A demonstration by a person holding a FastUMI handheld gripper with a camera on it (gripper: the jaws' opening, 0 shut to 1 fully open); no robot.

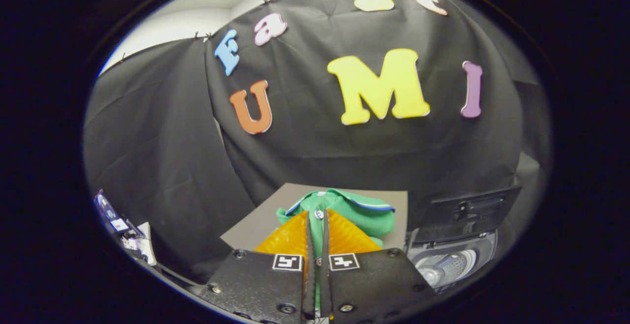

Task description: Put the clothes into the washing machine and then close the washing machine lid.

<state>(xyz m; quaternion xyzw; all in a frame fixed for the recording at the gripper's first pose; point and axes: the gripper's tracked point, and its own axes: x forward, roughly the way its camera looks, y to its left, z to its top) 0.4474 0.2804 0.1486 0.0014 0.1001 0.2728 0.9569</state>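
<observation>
Gripper (318,215) fingers nearly closed, a thin slit left between them. Green cloth shows through the slit, so both appear to pinch the green shirt (362,213) at its button placket. Shirt is a polo with a white-and-blue trimmed collar, bunched around and just beyond the fingertips. Grey board (256,220) lies under and behind the shirt. Off to the right of the fingers, lower down, washing machine (450,262) with lid (467,210) standing up open, drum visible inside. Black cloth wall beyond everything.
</observation>
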